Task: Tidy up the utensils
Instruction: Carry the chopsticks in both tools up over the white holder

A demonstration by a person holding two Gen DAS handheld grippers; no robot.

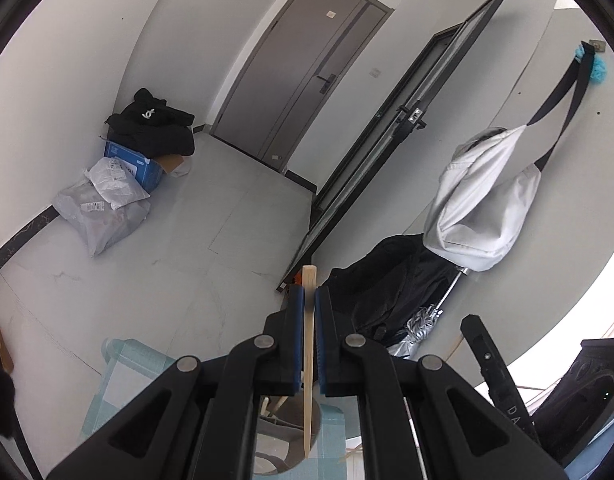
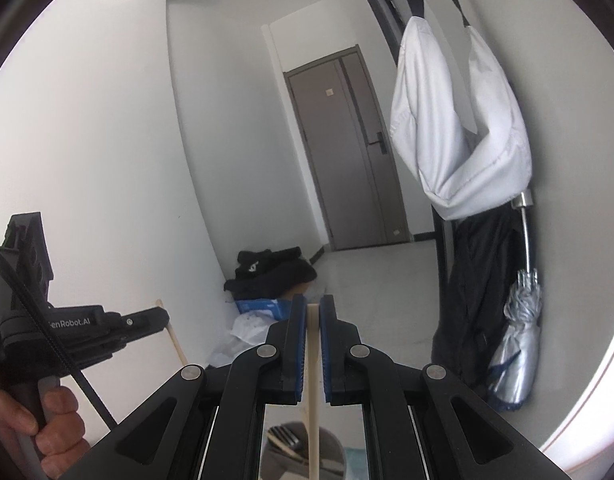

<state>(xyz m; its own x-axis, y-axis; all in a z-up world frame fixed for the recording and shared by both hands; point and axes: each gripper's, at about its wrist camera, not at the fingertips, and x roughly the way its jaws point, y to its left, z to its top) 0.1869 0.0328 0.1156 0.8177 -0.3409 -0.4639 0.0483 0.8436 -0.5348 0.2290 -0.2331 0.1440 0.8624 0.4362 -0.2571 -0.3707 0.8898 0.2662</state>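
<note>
We see the left gripper (image 1: 310, 300) pinching a pale wooden chopstick (image 1: 308, 360) between its blue-padded fingers; the right gripper (image 2: 313, 312) clamps a second pale wooden chopstick (image 2: 313, 380), both sticks above a grey round utensil holder (image 2: 339, 456).

Both wrist cams look along their tongs, tilted up into the hallway — shared: grey door (image 1: 307, 64), white bag (image 2: 459, 120), black clothes pile (image 1: 151, 124).

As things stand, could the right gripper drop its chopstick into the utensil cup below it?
Probably yes. The right gripper holds its chopstick upright, the lower end hanging over the open grey cup that already holds a fork; nothing shows between them.
</note>
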